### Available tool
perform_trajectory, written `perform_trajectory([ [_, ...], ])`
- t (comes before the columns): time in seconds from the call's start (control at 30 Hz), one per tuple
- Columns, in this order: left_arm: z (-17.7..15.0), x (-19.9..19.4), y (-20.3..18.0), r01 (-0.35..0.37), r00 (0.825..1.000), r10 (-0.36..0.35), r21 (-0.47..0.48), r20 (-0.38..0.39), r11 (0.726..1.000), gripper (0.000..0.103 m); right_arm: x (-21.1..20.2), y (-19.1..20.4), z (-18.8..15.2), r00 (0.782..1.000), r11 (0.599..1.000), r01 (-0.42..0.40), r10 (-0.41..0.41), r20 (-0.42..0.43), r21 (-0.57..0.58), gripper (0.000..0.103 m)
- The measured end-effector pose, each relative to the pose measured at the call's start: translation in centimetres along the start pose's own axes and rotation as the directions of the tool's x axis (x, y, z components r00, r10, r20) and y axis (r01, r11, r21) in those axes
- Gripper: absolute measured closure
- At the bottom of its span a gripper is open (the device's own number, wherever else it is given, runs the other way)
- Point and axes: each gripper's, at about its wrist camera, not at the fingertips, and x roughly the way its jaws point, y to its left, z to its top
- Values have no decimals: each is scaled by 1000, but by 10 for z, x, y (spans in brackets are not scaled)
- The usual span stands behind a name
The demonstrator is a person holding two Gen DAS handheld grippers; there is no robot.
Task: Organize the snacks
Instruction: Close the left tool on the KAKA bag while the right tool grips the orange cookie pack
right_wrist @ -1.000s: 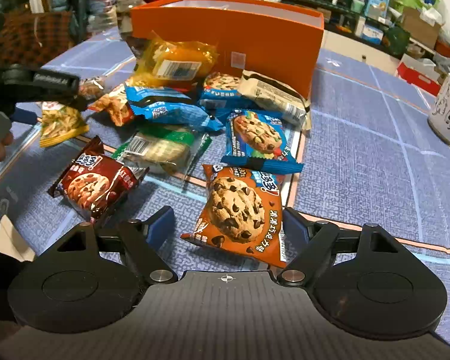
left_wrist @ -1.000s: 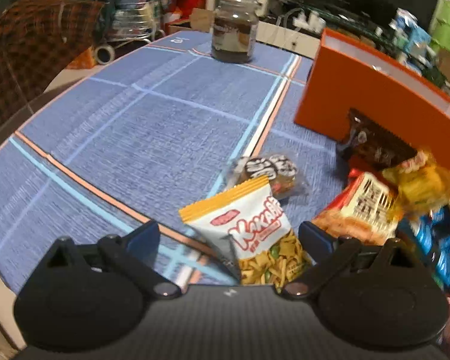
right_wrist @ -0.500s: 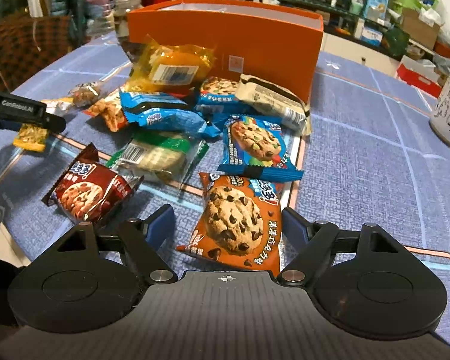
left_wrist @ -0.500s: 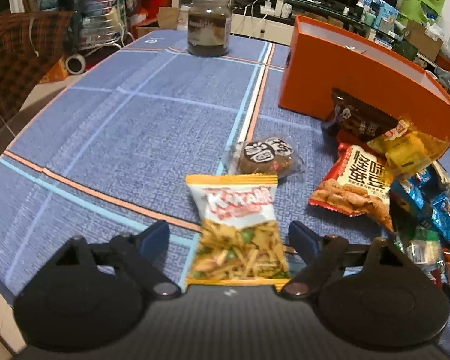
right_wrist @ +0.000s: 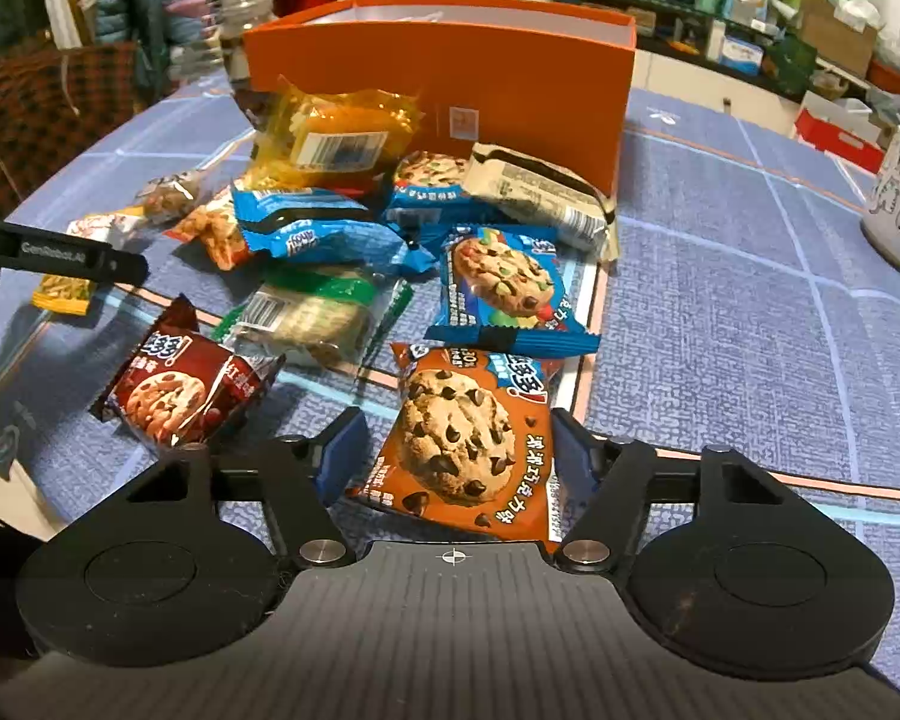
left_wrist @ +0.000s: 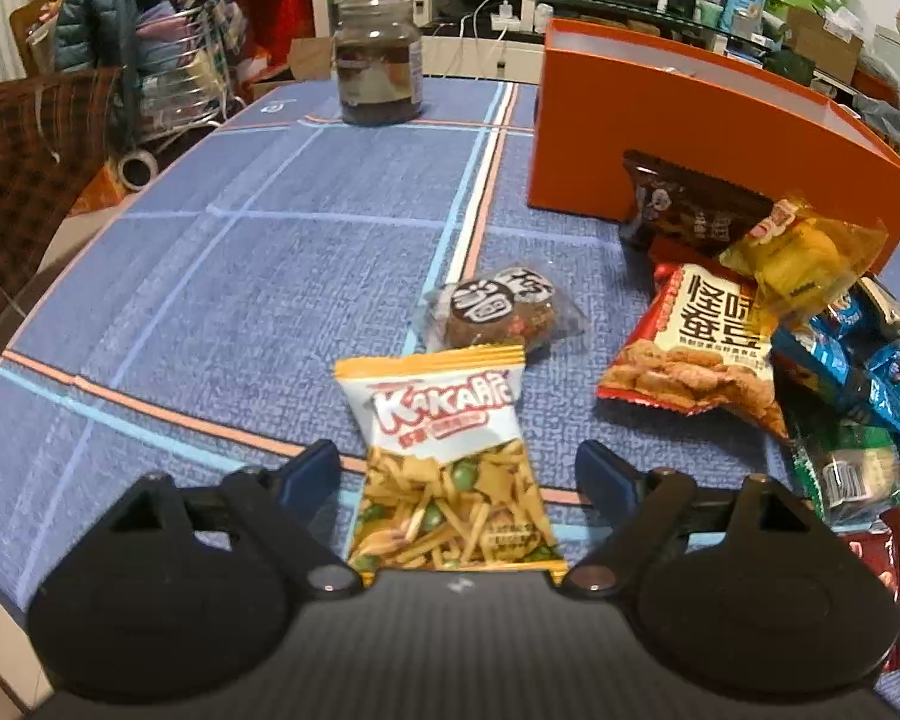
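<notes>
Grippers open: L [left_wrist: 459, 471] round Koka pack [left_wrist: 450, 468], R [right_wrist: 459, 450] round cookie pack [right_wrist: 465, 441].

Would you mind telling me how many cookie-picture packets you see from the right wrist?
4: orange packet between the right gripper's fingers, red to its left, blue behind it, another blue by the box. The pile may hide more.

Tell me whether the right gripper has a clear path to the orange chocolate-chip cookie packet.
Probably yes: the right gripper is open, the orange chocolate-chip cookie packet lies flat between its fingers, and nothing covers it.
</notes>
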Motion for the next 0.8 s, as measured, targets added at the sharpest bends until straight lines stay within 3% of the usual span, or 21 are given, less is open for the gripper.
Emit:
perform_trajectory([
  [0.13, 2, -4, -2, 22, 1000, -22, 8, 7, 1000, 46, -2, -1, 1, 1000, 1000, -6, 6, -2, 4, 64],
  [0.2, 2, -6, -3, 27, 1000, -27, 15, 8, 1000, 52, -2, 0, 2, 1000, 1000, -7, 7, -5, 3, 66],
  [0.8, 6, -10, -5, 33, 999, -33, 21, -1, 999, 56, -12, 1, 4, 1000, 1000, -30, 30, 8, 3, 71],
])
